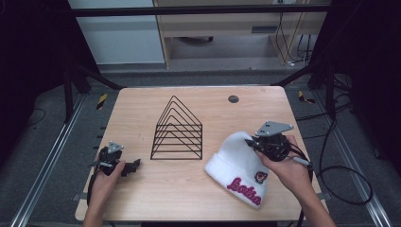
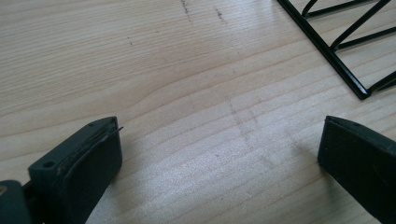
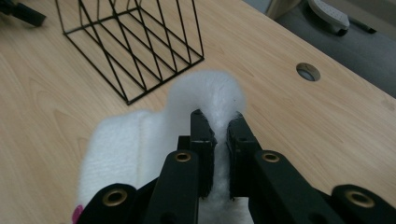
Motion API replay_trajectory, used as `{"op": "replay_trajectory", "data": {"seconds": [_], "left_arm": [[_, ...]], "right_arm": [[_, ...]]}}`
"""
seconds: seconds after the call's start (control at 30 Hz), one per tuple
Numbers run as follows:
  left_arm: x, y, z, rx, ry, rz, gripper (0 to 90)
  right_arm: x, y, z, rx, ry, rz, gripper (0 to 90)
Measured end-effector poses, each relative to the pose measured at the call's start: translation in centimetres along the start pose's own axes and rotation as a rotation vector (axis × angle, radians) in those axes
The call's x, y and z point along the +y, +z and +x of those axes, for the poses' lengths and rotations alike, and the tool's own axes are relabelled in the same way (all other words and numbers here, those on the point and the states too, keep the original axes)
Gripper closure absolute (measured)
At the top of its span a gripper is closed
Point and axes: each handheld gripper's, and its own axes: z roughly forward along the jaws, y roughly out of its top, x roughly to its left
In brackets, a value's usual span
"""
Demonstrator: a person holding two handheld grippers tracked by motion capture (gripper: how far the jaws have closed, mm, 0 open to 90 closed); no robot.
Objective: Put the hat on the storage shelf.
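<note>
Table (image 1: 142,198) carries a wire rack (image 1: 177,130) at centre and a white hat (image 1: 239,168) at about 4 o'clock from it. The hat lies flat, long axis running 11 to 5 o'clock, crown toward 11, lettered cuff toward 5. Right gripper (image 3: 217,126) has its jaws pinched tight on the crown, likely to lift it. Left gripper (image 1: 135,165) rests at 8 o'clock, jaws wide, holding nothing.

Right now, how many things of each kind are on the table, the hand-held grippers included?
White beanie hat: 1
Black wire rack: 1
Hand-held grippers: 2, the left gripper and the right gripper
Total: 4
</note>
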Motion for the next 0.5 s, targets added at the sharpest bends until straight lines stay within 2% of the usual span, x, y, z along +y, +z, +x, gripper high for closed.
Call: {"op": "replay_trajectory", "data": {"seconds": [0.17,0.23,0.27,0.3,0.33,0.37,0.4,0.43,0.5], "left_arm": [[0.0,-0.2,-0.1,-0.015,0.008,-0.006,1.6],[0.6,-1.1,-0.3,-0.020,0.011,-0.048,2.6],[0.6,-1.1,-0.3,-0.020,0.011,-0.048,2.6],[1.2,-2.0,-0.5,-0.022,0.011,-0.092,2.6],[1.2,-2.0,-0.5,-0.022,0.011,-0.092,2.7],[1.7,-3.0,-0.5,-0.025,0.011,-0.135,2.7],[1.7,-3.0,-0.5,-0.025,0.011,-0.135,2.7],[2.4,-4.1,-0.4,-0.028,0.018,-0.158,2.7],[2.7,-4.5,-0.4,-0.029,0.022,-0.174,2.7]], "right_arm": [[0.5,-0.9,0.4,0.027,0.003,-0.041,84.0],[1.0,-1.7,0.6,0.038,-0.004,-0.076,84.0],[1.0,-1.7,0.6,0.038,-0.004,-0.076,84.0],[1.3,-2.2,0.8,0.040,-0.013,-0.098,84.0],[1.5,-2.5,0.9,0.044,-0.017,-0.116,84.0],[1.6,-2.7,1.0,0.044,-0.022,-0.126,84.0],[1.7,-3.0,1.1,0.041,-0.029,-0.142,84.0],[1.9,-3.2,1.1,0.040,-0.036,-0.150,84.0],[2.0,-3.5,1.0,0.036,-0.045,-0.165,84.1]]}}
